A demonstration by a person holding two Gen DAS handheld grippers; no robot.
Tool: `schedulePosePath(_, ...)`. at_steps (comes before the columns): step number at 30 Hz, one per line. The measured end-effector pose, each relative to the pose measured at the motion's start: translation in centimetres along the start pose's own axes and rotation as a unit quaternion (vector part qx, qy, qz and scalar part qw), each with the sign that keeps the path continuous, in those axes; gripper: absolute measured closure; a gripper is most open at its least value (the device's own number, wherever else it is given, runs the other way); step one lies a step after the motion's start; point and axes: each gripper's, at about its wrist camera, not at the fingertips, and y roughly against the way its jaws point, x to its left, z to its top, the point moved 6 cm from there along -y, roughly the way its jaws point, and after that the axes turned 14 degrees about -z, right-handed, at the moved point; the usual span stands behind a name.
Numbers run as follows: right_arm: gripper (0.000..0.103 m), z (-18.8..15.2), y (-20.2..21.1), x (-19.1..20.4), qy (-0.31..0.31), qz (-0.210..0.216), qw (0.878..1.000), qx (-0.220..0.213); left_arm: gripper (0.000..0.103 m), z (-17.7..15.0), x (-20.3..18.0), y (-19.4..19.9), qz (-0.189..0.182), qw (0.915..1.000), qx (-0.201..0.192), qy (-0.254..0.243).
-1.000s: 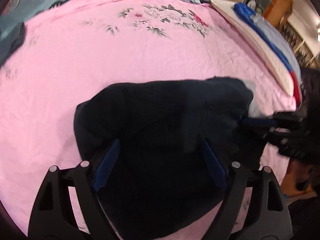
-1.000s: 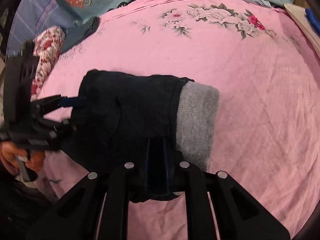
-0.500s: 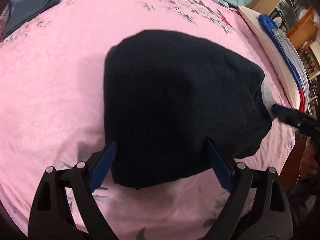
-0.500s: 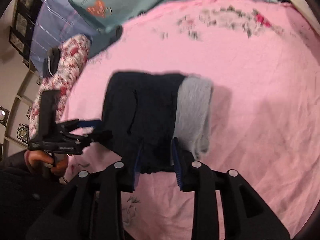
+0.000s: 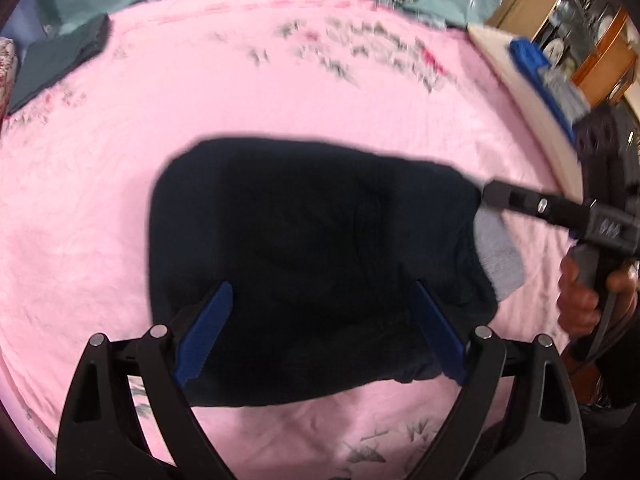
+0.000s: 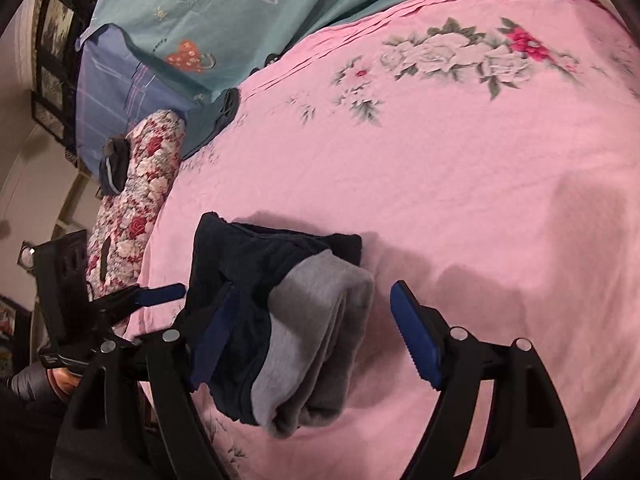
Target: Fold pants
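Far left in the right wrist view: flowered pillow (image 6: 136, 208), with blue and teal bedding (image 6: 224, 12) behind it. Left tool (image 6: 160, 295) comes in from the left edge, one blue finger tip just beside the pants' left side; a hand grips its handle below.

Pants (image 6: 280, 312) lie folded in a dark bundle on the pink bedsheet (image 6: 460, 168), near the bed's front edge, grey lining turned out on the right side.

Left wrist view: left tool (image 5: 320, 332) stands wide, both blue pads over the dark cloth, not pinching it; jaws opening a little more.

Right tool (image 6: 316, 340): jaws opening, now wide. Folded grey end sits between the pads. Right pad clear of the cloth; left pad lies against the dark fabric, no squeeze visible.

Right of the bundle: bare pink sheet, flower print (image 6: 460, 52) toward the top.
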Motion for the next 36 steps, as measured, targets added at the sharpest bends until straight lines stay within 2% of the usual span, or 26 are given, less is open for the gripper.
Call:
schedulePosePath(6,0.025,0.3,-3.0,-0.5,0.002,0.049,0.998,0.044,0.002,-0.6,0.7,-1.9,0.040,0.9987,0.026,0.021)
schedulePosePath(16,0.025,0.9,-5.5,-0.1,0.005,0.107,0.992,0.074,0.002,-1.1,1.1,-2.1,0.055,0.9979,0.025,0.025)
schedulePosePath(19,0.025,0.7,-5.7,0.7,0.016,0.110,0.991,0.074,0.002,-1.0,0.9,-2.1,0.058,0.9976,0.026,0.026)
schedulePosePath(28,0.037,0.5,-5.9,1.5,0.030,0.082,0.994,0.071,0.002,-1.1,1.0,-2.2,0.060,0.9976,0.024,0.026)
schedulePosePath(30,0.039,0.6,-5.3,2.1,0.051,0.068,0.994,0.061,0.002,-1.1,1.0,-2.2,0.059,0.9976,0.024,0.025)
schedulePosePath(34,0.037,0.3,-5.1,2.9,0.087,0.048,0.994,0.051,0.002,-1.2,1.0,-2.3,0.060,0.9975,0.025,0.025)
schedulePosePath(36,0.029,0.0,-6.3,2.2,0.075,0.040,0.994,0.068,0.002,-1.2,1.0,-2.5,0.063,0.9973,0.027,0.025)
